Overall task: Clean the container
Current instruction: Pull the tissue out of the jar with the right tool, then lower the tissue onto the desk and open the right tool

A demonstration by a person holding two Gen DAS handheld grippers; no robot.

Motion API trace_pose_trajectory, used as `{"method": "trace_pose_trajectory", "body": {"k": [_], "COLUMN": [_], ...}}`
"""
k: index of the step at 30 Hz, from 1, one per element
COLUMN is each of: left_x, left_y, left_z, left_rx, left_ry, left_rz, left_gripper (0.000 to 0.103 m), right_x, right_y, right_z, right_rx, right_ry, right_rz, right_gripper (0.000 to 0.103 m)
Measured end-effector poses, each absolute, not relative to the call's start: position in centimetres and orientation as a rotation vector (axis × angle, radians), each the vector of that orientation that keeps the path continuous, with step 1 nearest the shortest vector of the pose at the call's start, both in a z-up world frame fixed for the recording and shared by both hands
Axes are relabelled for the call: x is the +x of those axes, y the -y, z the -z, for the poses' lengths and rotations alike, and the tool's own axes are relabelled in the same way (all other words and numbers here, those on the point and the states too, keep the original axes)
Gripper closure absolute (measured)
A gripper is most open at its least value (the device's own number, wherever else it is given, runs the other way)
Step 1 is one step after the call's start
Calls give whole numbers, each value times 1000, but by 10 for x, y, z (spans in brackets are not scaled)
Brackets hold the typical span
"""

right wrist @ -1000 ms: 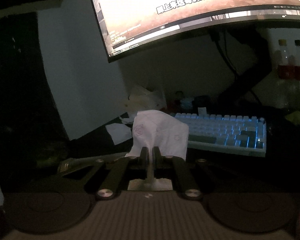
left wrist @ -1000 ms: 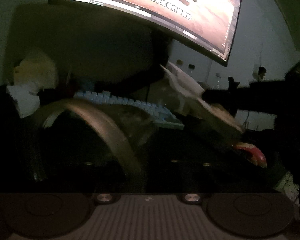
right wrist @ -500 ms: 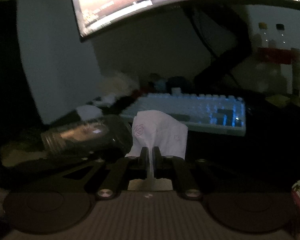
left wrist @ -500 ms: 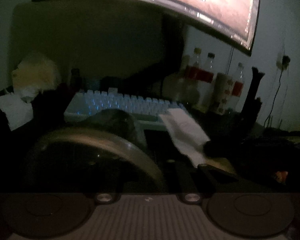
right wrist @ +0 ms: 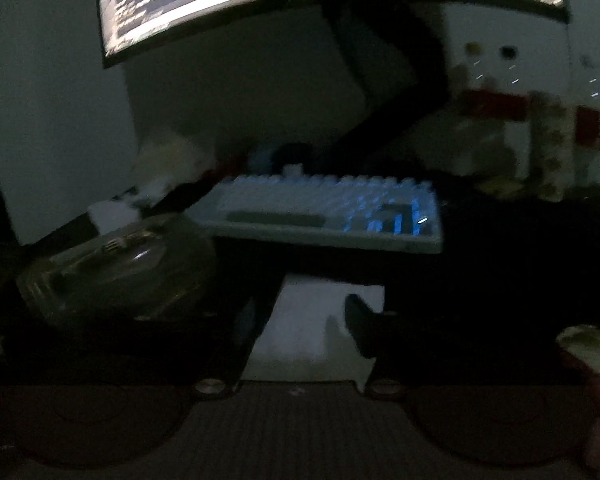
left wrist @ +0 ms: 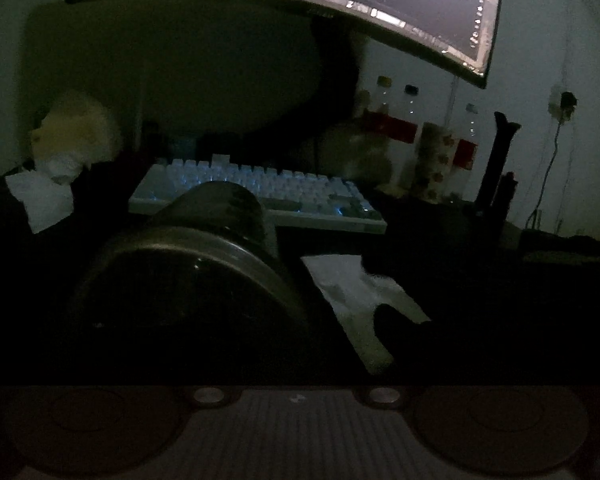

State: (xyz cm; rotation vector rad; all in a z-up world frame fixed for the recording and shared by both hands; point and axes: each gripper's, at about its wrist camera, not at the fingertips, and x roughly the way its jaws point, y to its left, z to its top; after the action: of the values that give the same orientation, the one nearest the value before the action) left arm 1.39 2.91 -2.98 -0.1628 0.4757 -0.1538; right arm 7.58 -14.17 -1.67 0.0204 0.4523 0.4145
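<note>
White tissue [right wrist: 320,320] lies flat on the dark desk [right wrist: 500,264] between the right gripper [right wrist: 312,320] jaws, which stand wide apart and grip nothing. In the left wrist view the glass jar [left wrist: 188,284] fills the space in front of the left gripper [left wrist: 296,360]; its fingers are lost in the dark, so I cannot tell whether those jaws clamp the jar. It lies on its side, mouth rim toward that camera, just left of the tissue [left wrist: 356,300]. My judgement: the wiping step needs the tissue pinched near its middle so a loose pad projects, with the jar steadied against rolling. Glass is smooth, curved and slippery; the ribbed threaded neck [right wrist: 40,288] shows faintly. Thin paper crumples and tears easily. A backlit keyboard [right wrist: 328,216] sits behind toward the desk's far edge.
</note>
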Motion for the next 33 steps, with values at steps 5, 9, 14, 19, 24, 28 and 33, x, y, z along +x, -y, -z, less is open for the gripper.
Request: {"method": "trace_pose_trajectory", "body": {"k": [5,9,14,19,24,28,33], "left_x": [-2,-12,-20,-10,-16,-18,-16], "left_y": [-29,-24,-30,-27,-37,-46,-53], "left_z": [24,10,-1,-8,-14,-21,-21], "left_rx": [-177,-153,-158,-43,-76,-68,-68], "left_ry": [-472,-420,-375,-489,-486,-481,-496], "left_rz": [177,178,159,58,54,15,-14], "left_gripper": [5,0,0,0,0,0,0], "right_x": [59,42,29,27,26,18,12], "right_y": [165,179,187,184,178,172,166], "right_z": [6,-2,-15,-25,-27,-29,-31], "right_rx": [157,240,260,213,220,192,168], "right_ry": [-401,-332,-313,-399,-477,-489,-490], "right_rz": [-400,-375,-342,-261,-273,-312,-332], "right_gripper": [37,1,0,0,0,0,0]}}
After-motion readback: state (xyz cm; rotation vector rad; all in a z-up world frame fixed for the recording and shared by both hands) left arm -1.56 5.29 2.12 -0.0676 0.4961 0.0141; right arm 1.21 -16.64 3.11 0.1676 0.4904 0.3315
